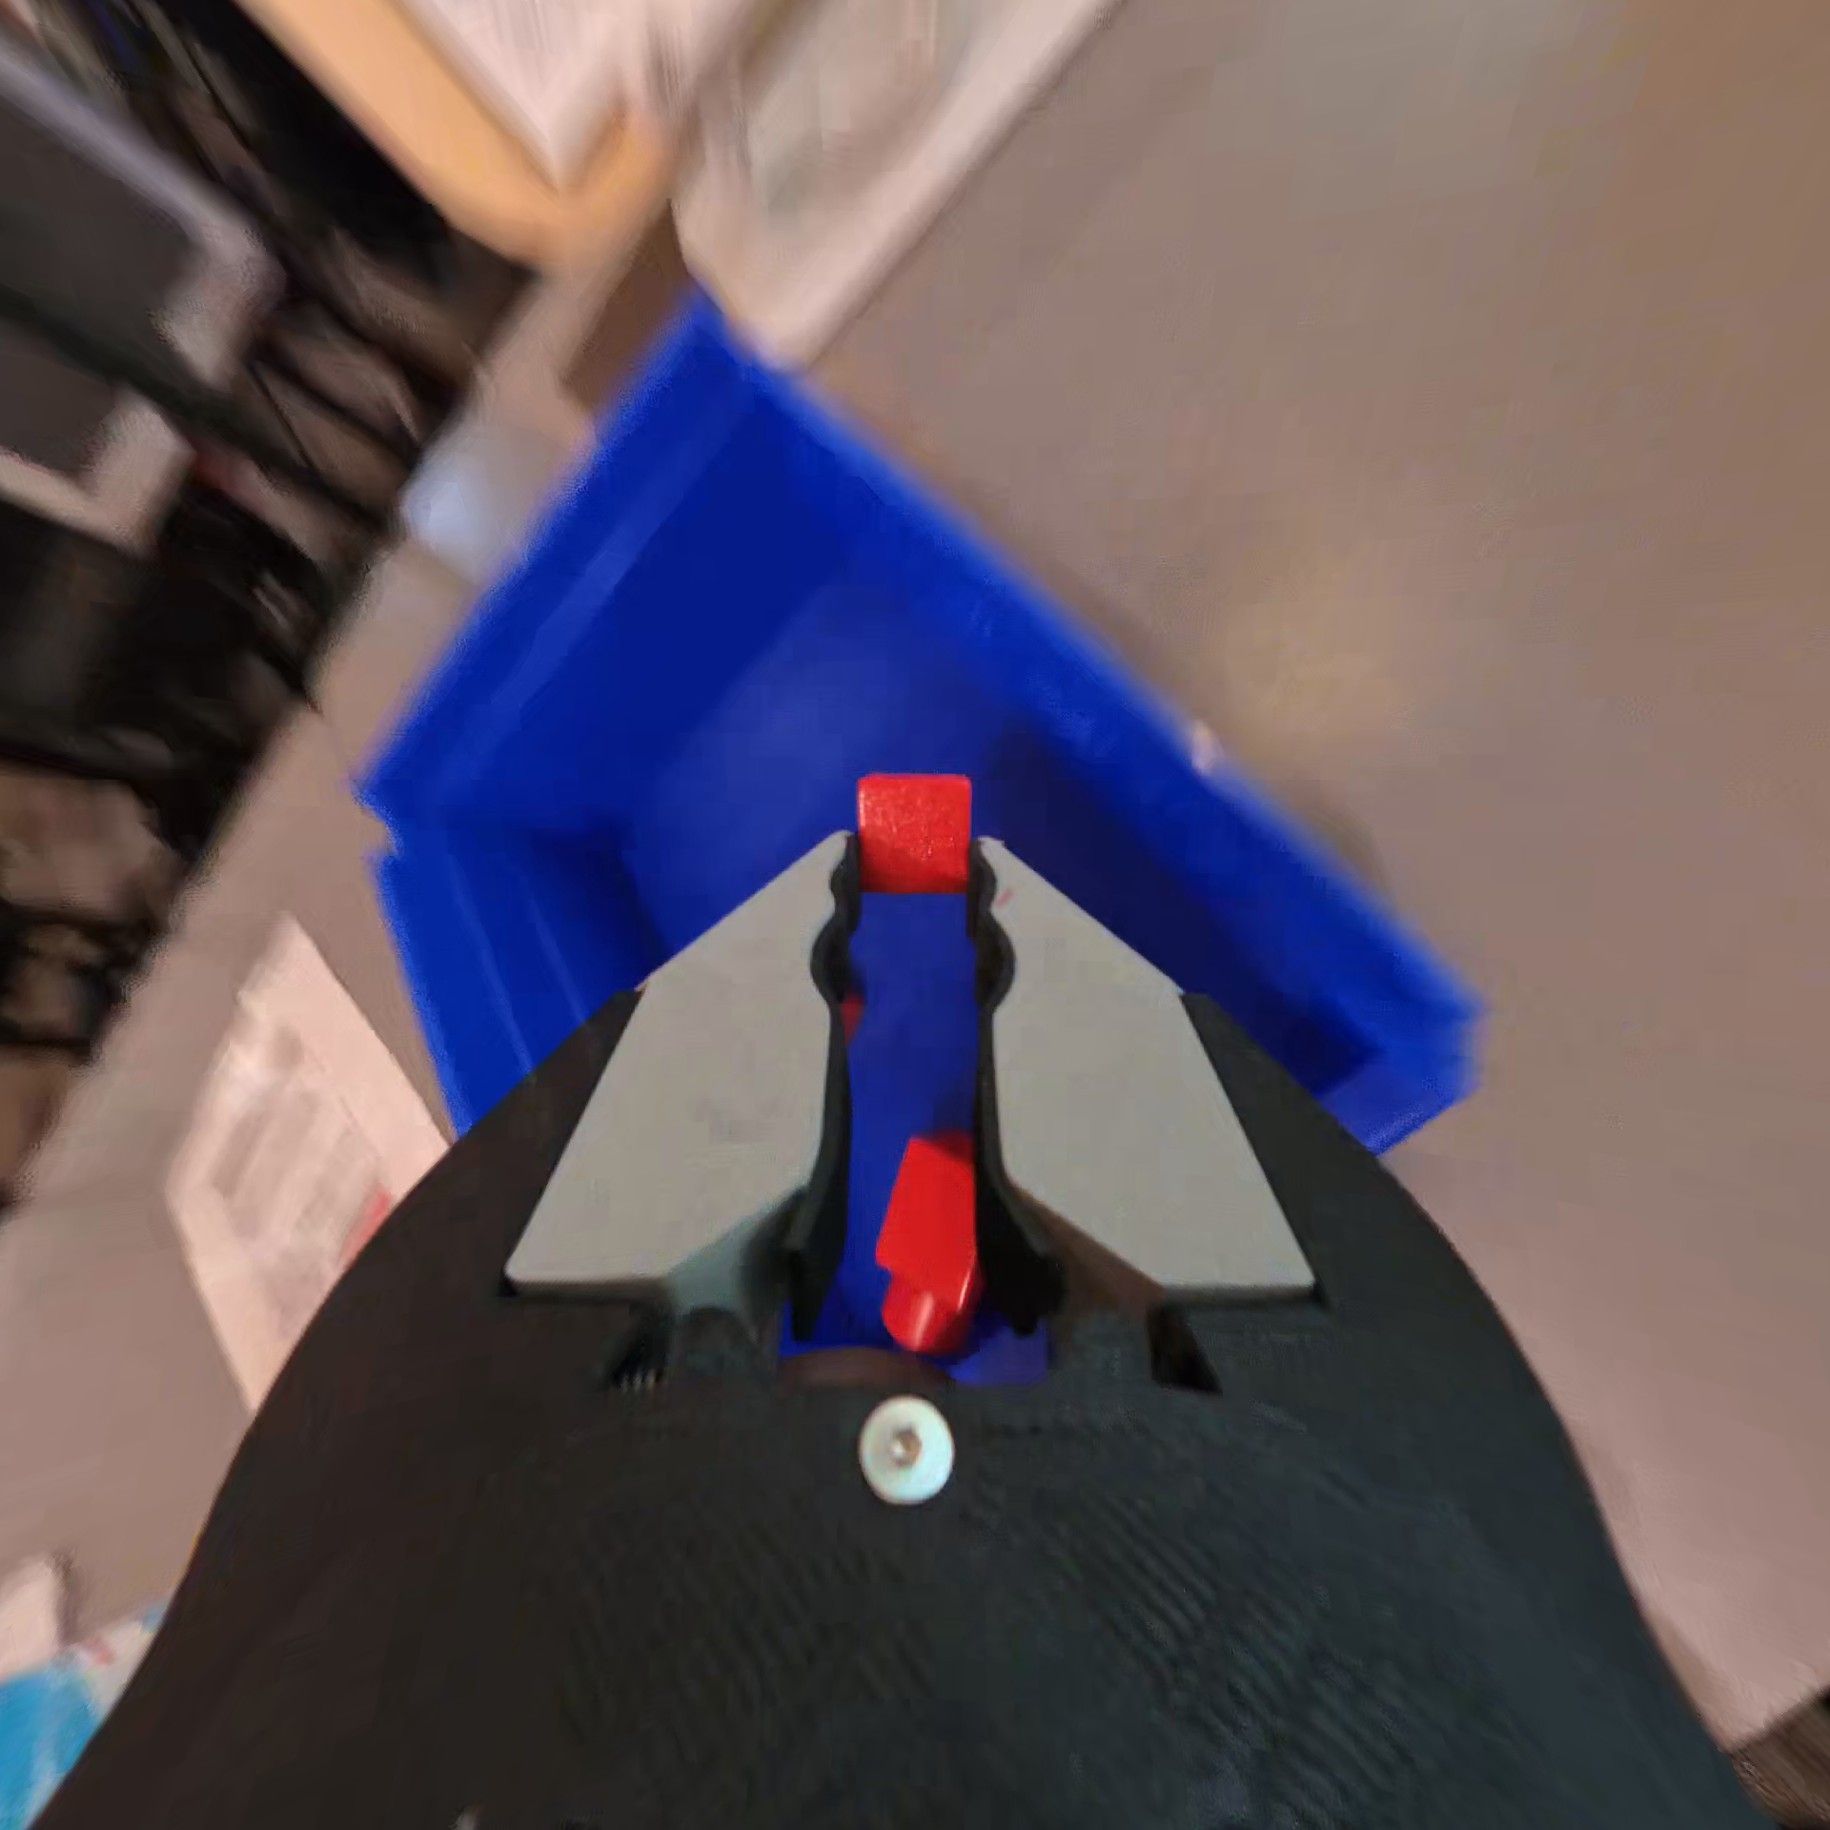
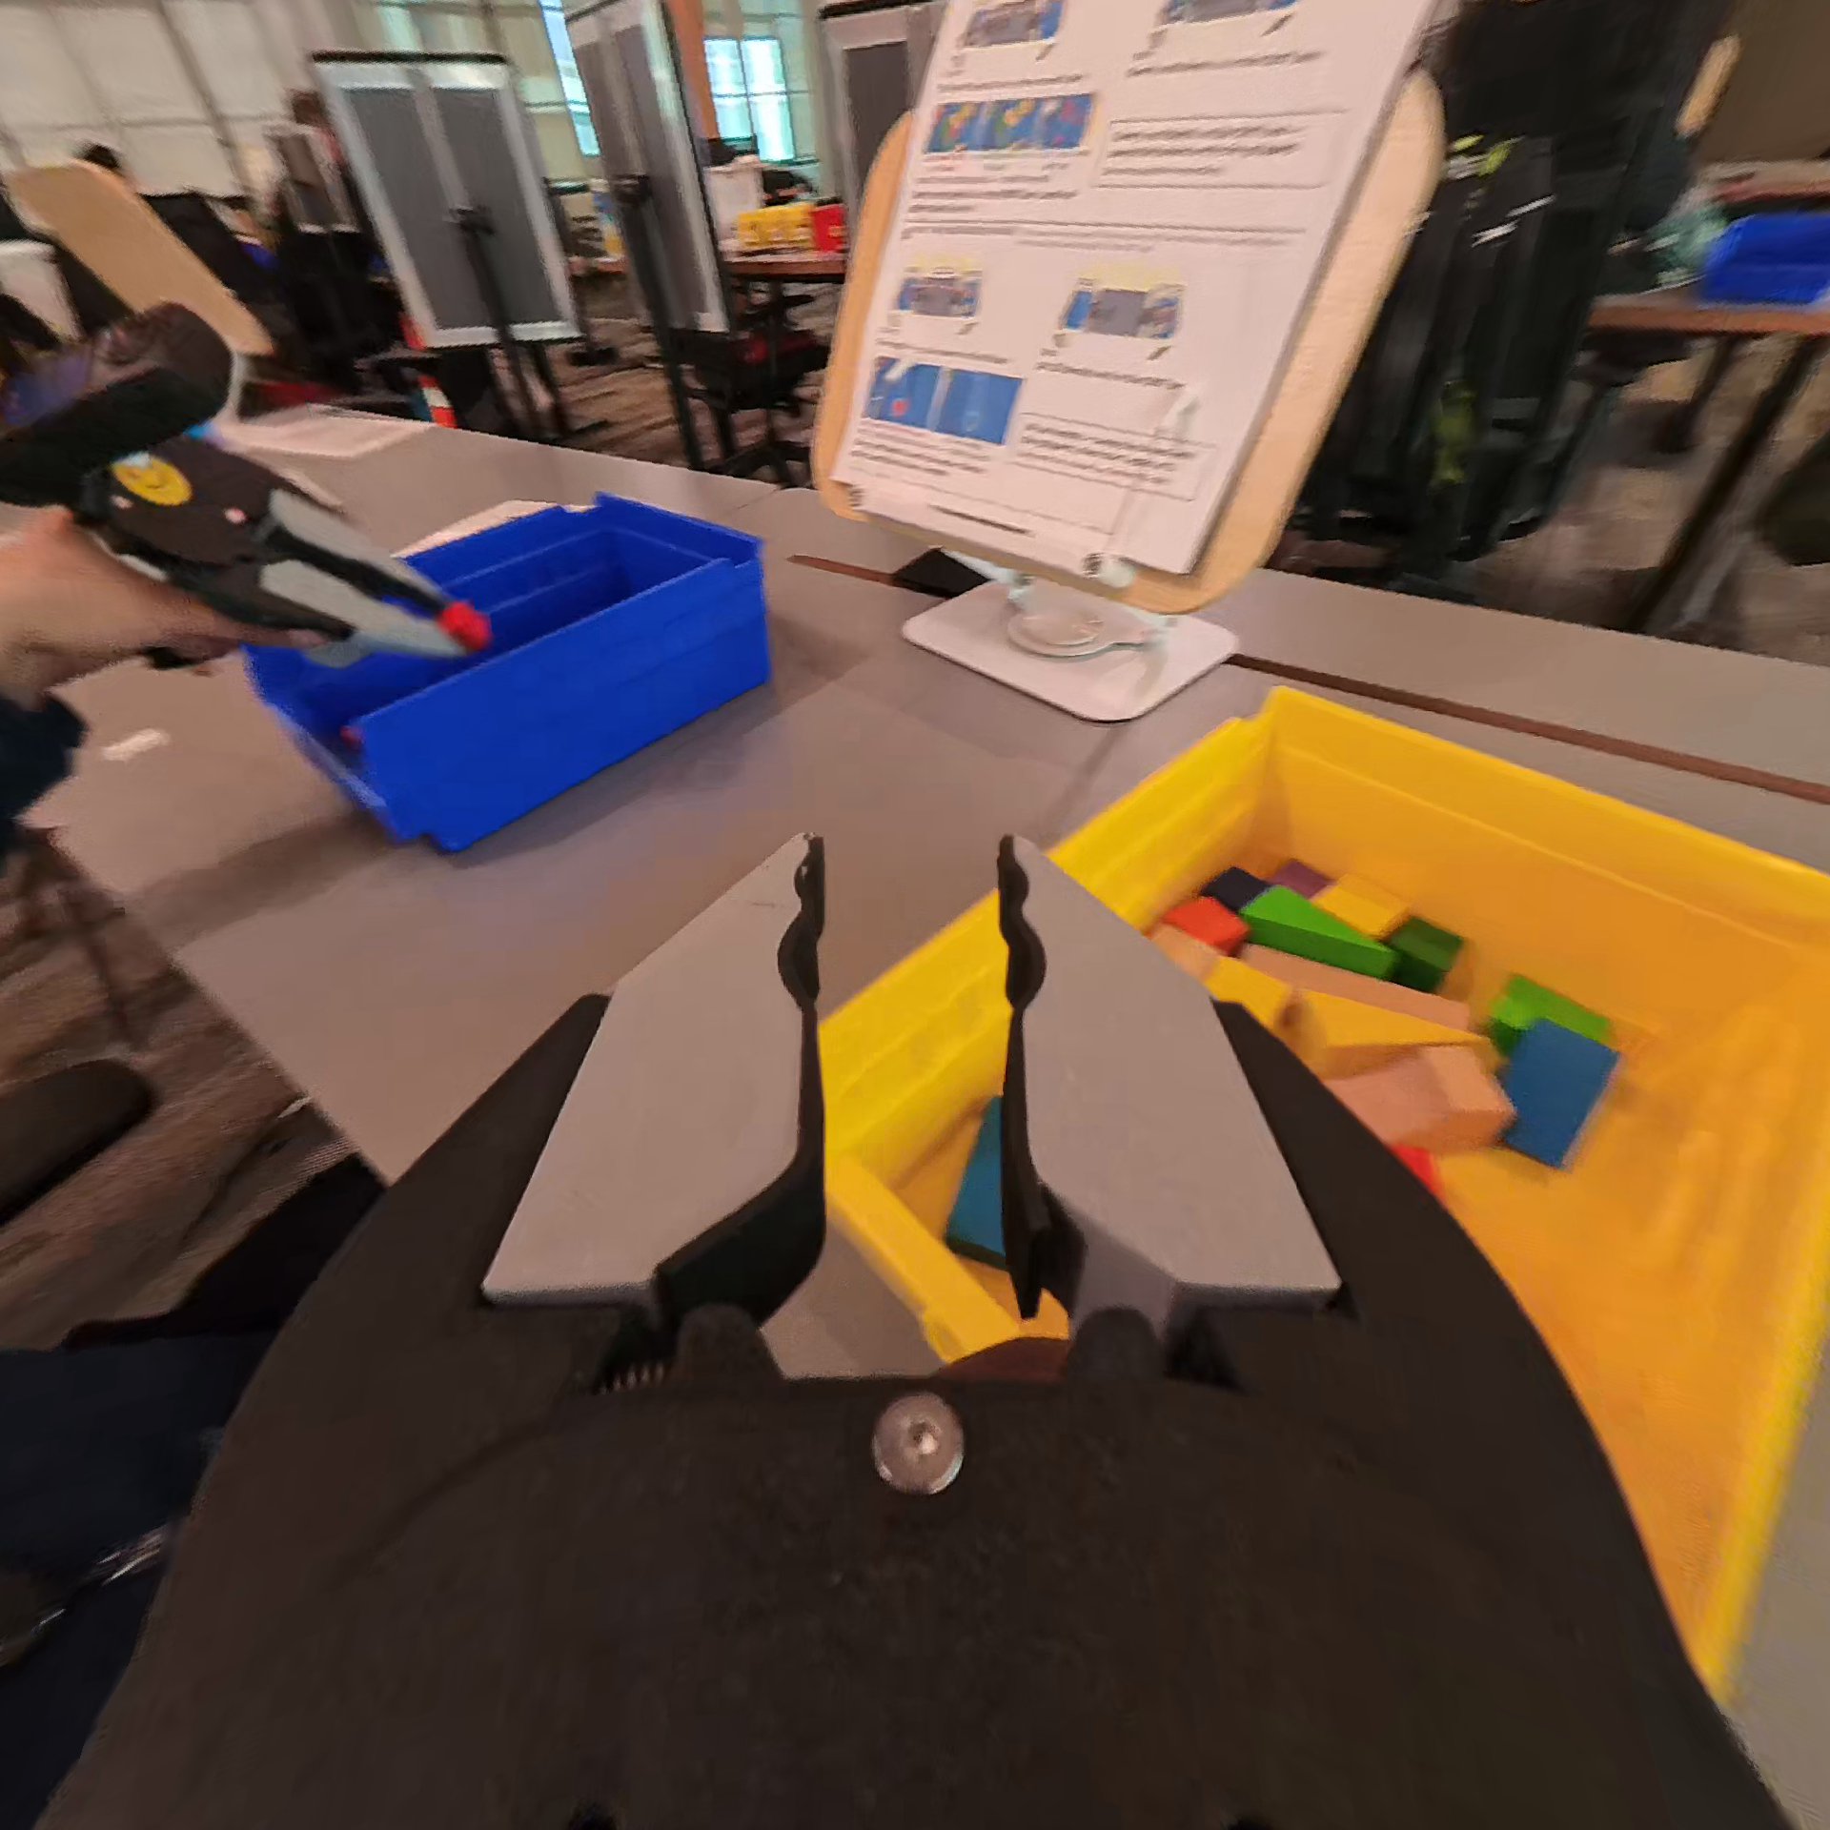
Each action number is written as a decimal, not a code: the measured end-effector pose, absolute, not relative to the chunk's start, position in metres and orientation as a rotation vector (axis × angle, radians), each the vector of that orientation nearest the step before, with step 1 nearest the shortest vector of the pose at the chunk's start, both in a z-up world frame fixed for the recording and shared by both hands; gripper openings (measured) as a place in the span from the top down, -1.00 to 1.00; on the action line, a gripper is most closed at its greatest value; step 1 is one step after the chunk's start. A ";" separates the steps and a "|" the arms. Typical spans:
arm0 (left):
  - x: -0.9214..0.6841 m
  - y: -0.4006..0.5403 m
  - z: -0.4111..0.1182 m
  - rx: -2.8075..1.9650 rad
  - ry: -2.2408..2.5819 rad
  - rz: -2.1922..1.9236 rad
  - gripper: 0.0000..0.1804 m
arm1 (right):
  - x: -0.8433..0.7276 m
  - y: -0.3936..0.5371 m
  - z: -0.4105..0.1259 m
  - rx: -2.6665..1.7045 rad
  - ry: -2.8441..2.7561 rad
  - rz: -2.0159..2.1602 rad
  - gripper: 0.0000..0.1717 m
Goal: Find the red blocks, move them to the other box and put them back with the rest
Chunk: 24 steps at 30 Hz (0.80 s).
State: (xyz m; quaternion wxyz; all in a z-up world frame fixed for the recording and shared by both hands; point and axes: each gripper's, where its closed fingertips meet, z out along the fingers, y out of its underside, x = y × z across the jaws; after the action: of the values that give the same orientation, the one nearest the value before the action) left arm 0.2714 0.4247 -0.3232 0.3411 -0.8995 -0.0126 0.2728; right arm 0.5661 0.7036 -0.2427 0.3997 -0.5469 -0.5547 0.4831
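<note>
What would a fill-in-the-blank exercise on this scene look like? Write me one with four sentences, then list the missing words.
1. The left claw grips a small block whose colour is ____.
2. That block hangs over the bin whose colour is ____.
3. The mixed coloured blocks lie in the bin whose colour is ____.
4. The right claw is open and holds ____.

Missing words: red; blue; yellow; nothing
</note>
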 end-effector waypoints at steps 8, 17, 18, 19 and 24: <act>0.463 0.499 -0.267 -1.791 0.547 0.894 0.79 | 0.542 0.560 -0.256 -1.235 -1.772 1.718 0.52; 0.537 0.538 -0.285 -1.684 0.713 0.863 0.80 | 0.526 0.515 -0.280 -1.298 -1.830 1.905 0.70; 0.537 0.539 -0.289 -1.698 0.718 0.861 0.80 | 0.525 0.517 -0.284 -1.313 -1.841 1.896 0.76; 0.536 0.540 -0.292 -1.712 0.721 0.847 0.80 | 0.525 0.518 -0.289 -1.324 -1.863 1.872 0.77; 0.526 0.538 -0.283 -1.680 0.618 0.824 0.75 | 0.521 0.537 -0.287 -1.327 -1.819 1.747 0.78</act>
State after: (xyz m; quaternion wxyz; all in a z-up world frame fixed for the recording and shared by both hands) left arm 0.5257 0.5382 -0.2832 0.5525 -0.7106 0.2615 0.3484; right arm 0.5213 0.5374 -0.2865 0.1455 -0.4606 -0.6316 0.6065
